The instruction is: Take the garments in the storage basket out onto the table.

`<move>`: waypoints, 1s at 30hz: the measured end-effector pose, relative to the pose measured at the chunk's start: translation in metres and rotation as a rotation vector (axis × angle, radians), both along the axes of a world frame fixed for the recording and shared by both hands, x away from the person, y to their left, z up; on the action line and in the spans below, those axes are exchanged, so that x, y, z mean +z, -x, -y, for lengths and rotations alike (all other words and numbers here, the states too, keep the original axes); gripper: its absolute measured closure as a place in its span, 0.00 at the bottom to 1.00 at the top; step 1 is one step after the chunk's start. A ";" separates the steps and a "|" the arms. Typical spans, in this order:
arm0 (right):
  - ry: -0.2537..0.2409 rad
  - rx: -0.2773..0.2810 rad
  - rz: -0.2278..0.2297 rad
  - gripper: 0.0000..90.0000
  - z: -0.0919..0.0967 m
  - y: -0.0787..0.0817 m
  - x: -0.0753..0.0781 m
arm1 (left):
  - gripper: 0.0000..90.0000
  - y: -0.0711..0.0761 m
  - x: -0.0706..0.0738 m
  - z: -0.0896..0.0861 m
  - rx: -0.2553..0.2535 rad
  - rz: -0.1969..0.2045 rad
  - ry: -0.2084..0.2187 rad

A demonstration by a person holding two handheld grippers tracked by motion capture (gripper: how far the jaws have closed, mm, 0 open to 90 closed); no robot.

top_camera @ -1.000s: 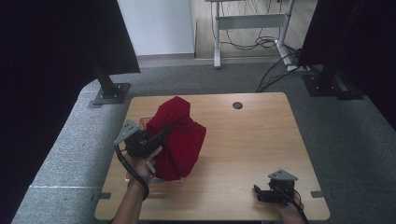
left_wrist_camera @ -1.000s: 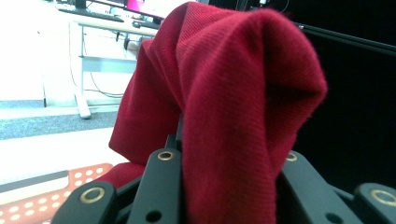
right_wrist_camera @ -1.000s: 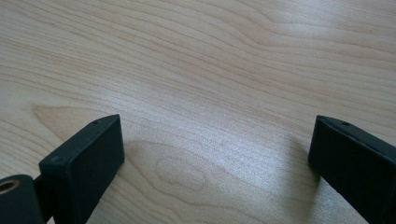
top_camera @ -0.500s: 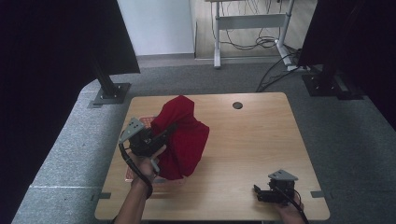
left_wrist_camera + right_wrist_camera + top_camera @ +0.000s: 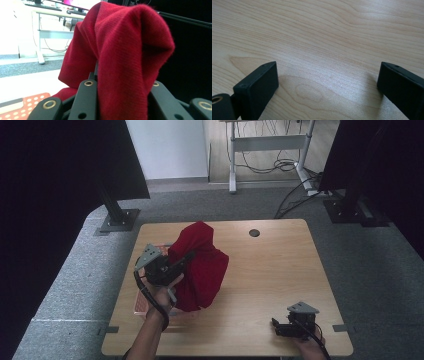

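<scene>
The left gripper [image 5: 172,265] has its jaws clamped tight on a fold of the red cloth [image 5: 200,265], holding it raised above the left half of the counter [image 5: 280,270]; in the left gripper view the fabric [image 5: 125,55] drapes over and between both black jaws and hangs down in front of them. The lifted cloth peaks toward the far side of the counter, and its lower part hangs toward the near-left area, where it covers part of an orange perforated mat [image 5: 142,302] lying close to the counter's left edge. The left hand [image 5: 167,287] sits just beside the cloth on its left, over that mat. The right gripper [image 5: 276,328] rests low at the near right corner, close to the front edge, its jaws spread wide with nothing between them; the right gripper view shows bare wood grain [image 5: 324,50] in the gap. Between the cloth and the right gripper the counter's surface lies open, and the far right quarter is bare apart from a small dark round cable hole [image 5: 254,233] near the far edge. Grey carpet [image 5: 380,270] surrounds the counter on all sides.
</scene>
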State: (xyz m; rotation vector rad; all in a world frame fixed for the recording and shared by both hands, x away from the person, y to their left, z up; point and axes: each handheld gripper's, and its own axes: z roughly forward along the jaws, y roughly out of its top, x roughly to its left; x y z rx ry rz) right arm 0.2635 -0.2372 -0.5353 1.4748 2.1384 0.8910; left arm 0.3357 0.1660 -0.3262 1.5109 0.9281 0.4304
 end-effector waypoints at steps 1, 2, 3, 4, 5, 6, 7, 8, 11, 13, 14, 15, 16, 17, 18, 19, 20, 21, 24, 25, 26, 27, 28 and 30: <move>0.000 0.000 0.000 0.04 0.000 0.000 0.000 | 0.82 -0.001 0.000 0.001 0.000 0.000 -0.001; 0.000 0.000 0.000 0.04 0.000 0.000 0.000 | 0.82 -0.001 0.000 0.002 0.001 0.002 -0.005; 0.000 0.000 0.000 0.04 0.000 0.000 0.000 | 0.82 -0.002 -0.001 0.003 0.001 0.004 -0.011; 0.000 0.000 0.000 0.04 0.000 0.000 0.000 | 0.82 -0.003 -0.001 0.005 0.003 0.002 -0.011; 0.000 0.000 0.000 0.04 0.000 0.000 0.000 | 0.82 -0.004 -0.003 0.007 0.003 0.000 -0.011; 0.000 0.000 0.000 0.04 0.000 0.000 0.000 | 0.82 -0.004 -0.003 0.007 0.003 0.000 -0.011; 0.000 0.000 0.000 0.04 0.000 0.000 0.000 | 0.82 -0.005 -0.003 0.007 0.005 -0.002 -0.009; 0.000 0.000 0.000 0.04 0.000 0.000 0.000 | 0.82 -0.006 -0.004 0.008 0.002 -0.007 -0.005; 0.000 0.000 0.000 0.04 0.000 0.000 0.000 | 0.82 -0.007 -0.006 0.011 0.000 -0.010 -0.005; 0.000 0.000 0.000 0.04 0.000 0.000 0.000 | 0.82 -0.008 -0.006 0.013 -0.005 -0.011 -0.006; 0.000 0.000 0.000 0.04 0.000 0.000 0.000 | 0.82 -0.008 -0.007 0.014 -0.006 -0.011 -0.005; 0.000 0.000 0.000 0.04 0.000 0.000 0.000 | 0.82 -0.009 -0.007 0.016 -0.007 -0.013 -0.005; 0.000 0.000 0.000 0.04 0.000 0.000 0.000 | 0.82 -0.009 -0.007 0.017 -0.008 -0.013 -0.006; 0.000 0.000 0.000 0.04 0.000 0.000 0.000 | 0.82 -0.009 -0.007 0.018 -0.010 -0.012 -0.007; 0.000 0.000 0.000 0.04 0.000 0.000 0.000 | 0.82 -0.010 -0.008 0.019 -0.010 -0.011 -0.006; 0.000 0.001 0.001 0.04 0.000 0.000 0.000 | 0.82 -0.010 -0.008 0.020 -0.010 -0.012 -0.005; 0.001 0.001 0.000 0.04 0.000 0.000 0.000 | 0.82 -0.010 -0.008 0.021 -0.010 -0.012 -0.005; 0.000 0.001 0.000 0.04 0.000 0.000 0.000 | 0.82 -0.011 -0.008 0.022 -0.010 -0.012 -0.003; 0.000 0.001 0.000 0.04 0.000 0.000 0.000 | 0.82 -0.012 -0.008 0.027 -0.014 -0.011 -0.006; 0.000 0.001 0.000 0.04 0.000 0.000 0.000 | 0.82 -0.012 -0.008 0.029 -0.014 -0.008 -0.015; 0.000 0.001 0.000 0.04 0.000 0.000 0.000 | 0.82 -0.013 -0.009 0.031 -0.017 -0.006 -0.027; 0.000 0.002 -0.001 0.04 0.000 0.000 0.000 | 0.82 -0.013 -0.009 0.033 -0.019 -0.006 -0.031; 0.000 0.001 0.000 0.04 0.000 0.000 0.000 | 0.82 -0.014 -0.009 0.034 -0.022 -0.008 -0.032; 0.000 0.002 -0.001 0.04 0.000 0.000 0.000 | 0.82 -0.014 -0.009 0.038 -0.026 -0.010 -0.030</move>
